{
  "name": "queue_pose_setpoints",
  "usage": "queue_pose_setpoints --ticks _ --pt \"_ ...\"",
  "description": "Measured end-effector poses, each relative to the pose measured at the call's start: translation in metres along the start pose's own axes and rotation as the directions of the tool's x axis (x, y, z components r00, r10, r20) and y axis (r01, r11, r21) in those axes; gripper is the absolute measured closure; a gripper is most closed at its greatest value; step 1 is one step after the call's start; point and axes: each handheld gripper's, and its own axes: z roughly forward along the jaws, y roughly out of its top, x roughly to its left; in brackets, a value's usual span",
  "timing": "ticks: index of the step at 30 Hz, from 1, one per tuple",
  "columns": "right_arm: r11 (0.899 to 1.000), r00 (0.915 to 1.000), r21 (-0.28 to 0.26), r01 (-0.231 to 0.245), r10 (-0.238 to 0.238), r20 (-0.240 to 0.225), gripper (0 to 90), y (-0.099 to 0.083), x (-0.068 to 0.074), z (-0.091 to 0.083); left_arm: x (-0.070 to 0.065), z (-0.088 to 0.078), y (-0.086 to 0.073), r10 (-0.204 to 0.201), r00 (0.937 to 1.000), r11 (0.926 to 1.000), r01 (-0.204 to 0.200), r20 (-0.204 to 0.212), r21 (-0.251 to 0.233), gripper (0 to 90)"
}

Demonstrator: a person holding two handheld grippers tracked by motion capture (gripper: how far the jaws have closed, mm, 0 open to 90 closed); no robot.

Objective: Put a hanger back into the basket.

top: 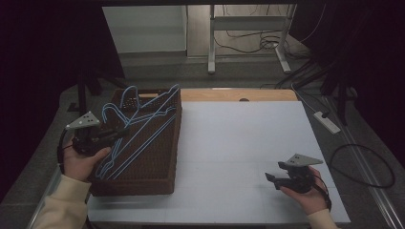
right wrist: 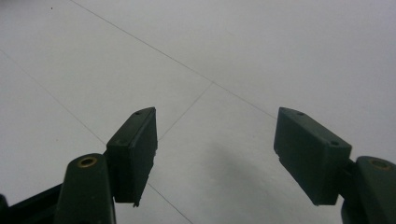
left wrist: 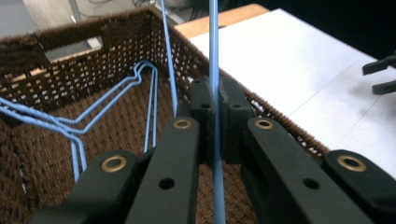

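Note:
A brown wicker basket [top: 165,143] stands at the table's left and holds several light-blue wire hangers [top: 143,125]. My left gripper [top: 123,130] reaches over the basket's left rim, shut on the wire of one blue hanger. In the left gripper view that wire [left wrist: 215,56] runs upright between the two pressed pads, with other hangers [left wrist: 112,100] lying below in the basket [left wrist: 65,74]. My right gripper [top: 274,177] rests low over the white table at the right, jaws wide apart; in its own view the right gripper [right wrist: 215,156] has nothing between its pads.
A white sheet [top: 239,143] covers the table, with a strip of wood [top: 239,95] at its far edge. Beyond the table stand metal frame legs [top: 248,43] and loose cables. A white power strip [top: 326,121] lies on the floor at the right.

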Motion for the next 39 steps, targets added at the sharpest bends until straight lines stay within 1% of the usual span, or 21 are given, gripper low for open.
queue_pose_setpoints --ticks 4,7,9,15,20,27,30,33,35,37,38,39 --pt "1.0 1.0 -0.002 0.002 -0.002 -0.003 31.3 0.0 0.0 0.0 0.005 0.006 -0.002 -0.008 0.9999 0.9997 0.008 -0.009 0.025 86.1" --pt "1.0 1.0 -0.004 0.0 0.0 -0.003 31.3 0.0 0.0 0.0 0.007 0.008 -0.003 -0.016 0.9998 0.9995 0.016 -0.009 0.029 86.1" --pt "1.0 1.0 -0.002 0.001 -0.001 -0.003 31.2 0.0 0.0 0.0 0.009 0.009 -0.004 -0.015 0.9998 0.9992 0.015 -0.012 0.038 86.1" --pt "1.0 1.0 -0.001 0.001 -0.001 -0.002 31.3 0.0 0.0 0.0 0.013 0.016 -0.01 -0.024 0.9997 0.9968 0.024 -0.006 0.077 86.1" --pt "1.0 1.0 0.001 0.001 -0.001 -0.002 31.2 0.0 0.0 0.0 0.015 0.026 -0.016 -0.027 0.9996 0.9926 0.026 0.003 0.119 86.1" --pt "1.0 1.0 0.0 0.003 -0.003 -0.005 31.1 0.0 0.001 0.001 0.021 0.039 -0.025 -0.045 0.9989 0.9837 0.042 0.012 0.175 86.1" --pt "1.0 1.0 0.001 0.003 -0.003 -0.005 31.0 0.0 0.001 0.001 0.023 0.042 -0.028 -0.056 0.9983 0.9816 0.053 0.014 0.184 86.1" --pt "1.0 1.0 0.003 0.002 -0.002 -0.004 31.0 -0.001 0.0 0.001 0.026 0.044 -0.031 -0.069 0.9976 0.9785 0.067 0.004 0.195 86.1" --pt "1.0 1.0 0.001 0.002 -0.002 -0.003 30.9 -0.001 0.001 0.001 0.028 0.044 -0.032 -0.073 0.9974 0.9778 0.071 0.001 0.197 86.1" --pt "1.0 1.0 0.001 0.002 -0.002 -0.002 30.8 0.0 0.0 0.0 0.032 0.044 -0.033 -0.094 0.9951 0.975 0.098 -0.028 0.199 86.1" --pt "1.0 1.0 0.001 0.001 -0.001 -0.003 30.9 0.0 0.0 0.0 0.034 0.044 -0.033 -0.108 0.9932 0.9722 0.115 -0.042 0.204 86.1" --pt "1.0 1.0 0.001 0.0 0.0 -0.002 30.8 -0.001 0.0 0.0 0.036 0.044 -0.033 -0.117 0.9908 0.9693 0.129 -0.068 0.209 86.0"
